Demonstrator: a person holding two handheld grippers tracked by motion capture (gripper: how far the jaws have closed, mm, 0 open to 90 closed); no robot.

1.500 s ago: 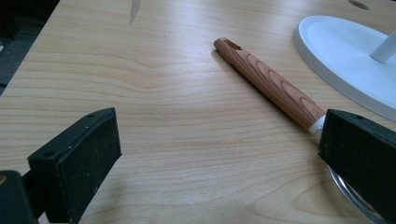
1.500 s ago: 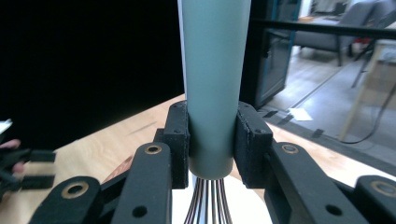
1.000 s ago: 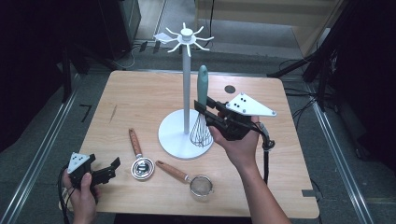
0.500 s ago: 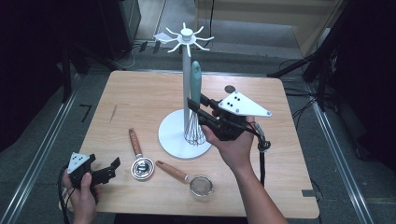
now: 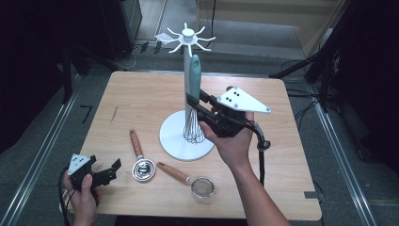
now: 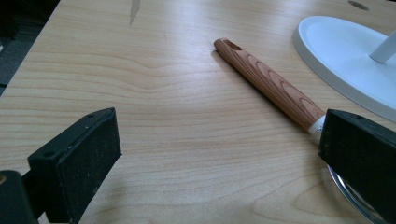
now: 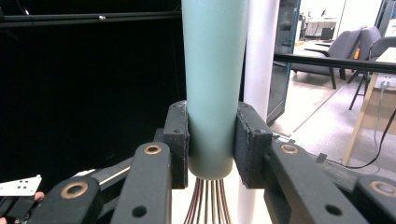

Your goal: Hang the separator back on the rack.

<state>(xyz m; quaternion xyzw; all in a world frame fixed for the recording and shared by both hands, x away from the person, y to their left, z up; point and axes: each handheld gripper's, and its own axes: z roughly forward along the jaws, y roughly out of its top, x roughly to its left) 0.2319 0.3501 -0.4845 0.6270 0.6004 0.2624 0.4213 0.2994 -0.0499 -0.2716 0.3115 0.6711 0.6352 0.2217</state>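
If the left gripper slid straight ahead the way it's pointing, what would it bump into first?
Probably the wooden-handled ladle, whose handle lies just ahead between the open left gripper and the white stand base. Depth is hard to judge; its metal bowl sits by the right-hand jaw.

I read one mark, a dark "7" on the floor (image 5: 85, 114), left of the wooden table (image 5: 141, 101), nothing else legible
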